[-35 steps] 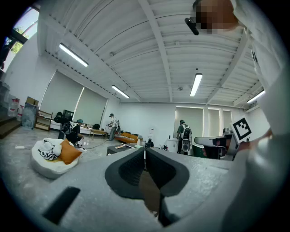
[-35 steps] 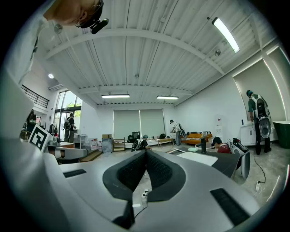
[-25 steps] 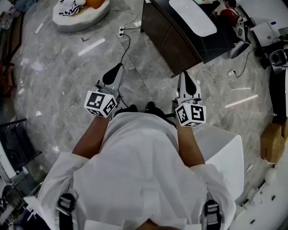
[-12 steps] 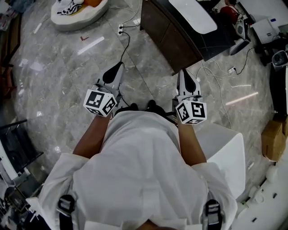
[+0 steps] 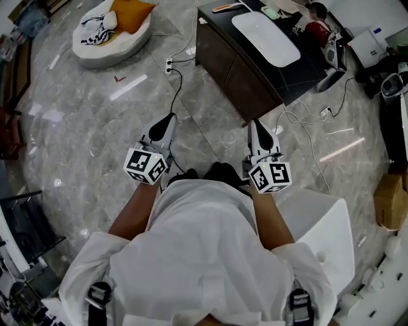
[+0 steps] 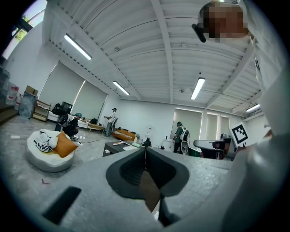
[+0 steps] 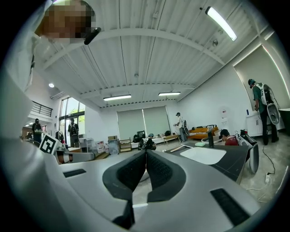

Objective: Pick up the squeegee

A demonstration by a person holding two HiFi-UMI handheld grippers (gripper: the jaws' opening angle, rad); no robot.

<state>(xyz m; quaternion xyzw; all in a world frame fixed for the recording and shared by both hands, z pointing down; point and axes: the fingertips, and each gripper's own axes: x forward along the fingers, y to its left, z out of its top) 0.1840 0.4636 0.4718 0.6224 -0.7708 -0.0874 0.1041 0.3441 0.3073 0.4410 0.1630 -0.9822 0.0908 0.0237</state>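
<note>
A long tool with an orange-tan handle [image 5: 227,7], possibly the squeegee, lies at the far end of the dark table [image 5: 239,70]; it also shows as a pale stick [image 7: 177,147] in the right gripper view and as a flat orange thing [image 6: 118,143] in the left gripper view. Beside it the table carries a white basin [image 5: 264,37]. My left gripper [image 5: 169,117] and right gripper [image 5: 254,122] are held level over the marble floor, short of the table. Both are shut with nothing between the pads, as the left gripper [image 6: 145,149] and right gripper [image 7: 146,153] show in their own views.
A white beanbag with an orange cushion [image 5: 108,28] sits at the far left. A power strip [image 5: 170,46] and cables trail across the floor by the table. A white seat [image 5: 325,229] stands at my right, a cardboard box [image 5: 390,200] beyond it. People stand far off.
The head view has tipped, so more of the dark table and its far end shows. Both grippers stay shut and hardly shift.
</note>
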